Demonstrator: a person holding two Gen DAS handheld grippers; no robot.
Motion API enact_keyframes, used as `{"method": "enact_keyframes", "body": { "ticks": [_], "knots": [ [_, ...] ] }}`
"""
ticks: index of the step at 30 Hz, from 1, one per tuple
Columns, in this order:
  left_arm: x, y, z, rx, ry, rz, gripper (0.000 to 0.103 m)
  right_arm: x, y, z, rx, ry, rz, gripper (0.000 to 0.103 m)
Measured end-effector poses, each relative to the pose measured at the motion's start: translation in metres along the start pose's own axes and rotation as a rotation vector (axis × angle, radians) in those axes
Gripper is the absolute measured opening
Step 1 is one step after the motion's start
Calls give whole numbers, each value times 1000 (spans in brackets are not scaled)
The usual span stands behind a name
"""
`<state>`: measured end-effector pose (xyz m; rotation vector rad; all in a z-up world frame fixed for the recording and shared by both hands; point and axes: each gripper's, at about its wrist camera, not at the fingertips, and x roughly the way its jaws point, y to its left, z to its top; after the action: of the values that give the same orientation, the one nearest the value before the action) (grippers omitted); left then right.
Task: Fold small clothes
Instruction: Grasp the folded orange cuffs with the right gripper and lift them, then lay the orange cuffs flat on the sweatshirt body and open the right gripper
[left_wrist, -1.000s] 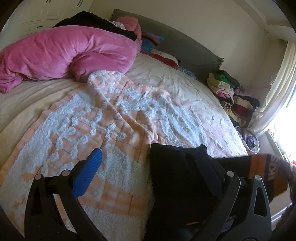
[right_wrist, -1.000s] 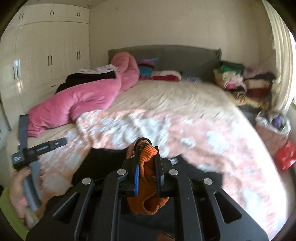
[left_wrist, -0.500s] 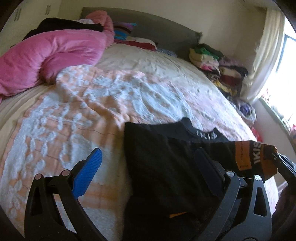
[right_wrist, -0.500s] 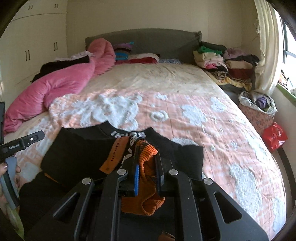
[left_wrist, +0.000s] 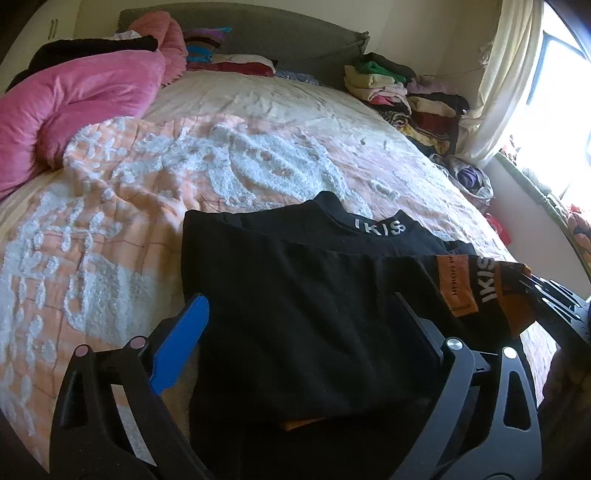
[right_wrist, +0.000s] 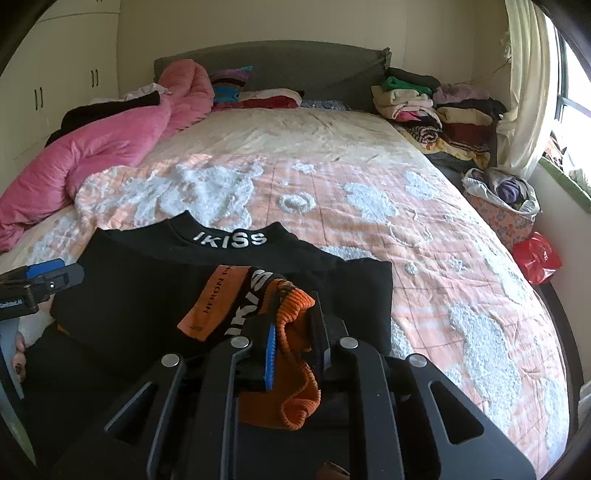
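The orange-cuffed sleeve (right_wrist: 291, 332) is being pinched by the right claw (right_wrist: 295, 354) and folded across the black sweatshirt (left_wrist: 295, 295) on the bed (right_wrist: 443, 258), the left claw (left_wrist: 306, 332) spread alongside; release is being called for next.

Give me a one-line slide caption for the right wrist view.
Right gripper pinches the orange cuff of a black sweater spread on the peach bedspread.

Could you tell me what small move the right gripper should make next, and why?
Probably open the right gripper to release the orange cuff: the sleeve already lies folded across the black top on the bed, and the pads still pinch the cuff.
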<state>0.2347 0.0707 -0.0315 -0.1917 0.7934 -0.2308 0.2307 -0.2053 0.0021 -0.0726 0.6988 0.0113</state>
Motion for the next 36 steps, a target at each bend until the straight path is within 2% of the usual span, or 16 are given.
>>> {"method": "enact_keyframes", "body": {
  "ticks": [6,7,9,11,14,15,21,25,29,36],
  "knots": [
    [4,-7,-4,18,6,-18,89,2,-4,-5,18,0,-55,22],
    [5,-8,-5,24,10,-22,89,1,-6,-5,27,-2,-70,32],
    [5,-11,-5,36,11,-25,89,-1,-9,-6,43,-13,-93,37],
    [7,-14,-6,52,23,-34,85,0,-9,-6,50,-8,-77,37],
    [14,-15,-9,64,62,-28,66,4,-1,-8,55,34,24,38],
    [19,-15,-11,70,89,-19,63,7,5,-9,50,49,59,38],
    [27,-8,-17,68,139,-19,59,21,39,-10,9,102,171,41],
    [30,-4,-22,62,147,-31,59,31,48,-11,9,153,163,43],
    [29,-5,-23,71,156,-30,60,50,46,-21,-22,249,56,40],
    [30,-1,-21,58,171,-61,60,52,38,-31,40,228,71,40]
  ]
}}
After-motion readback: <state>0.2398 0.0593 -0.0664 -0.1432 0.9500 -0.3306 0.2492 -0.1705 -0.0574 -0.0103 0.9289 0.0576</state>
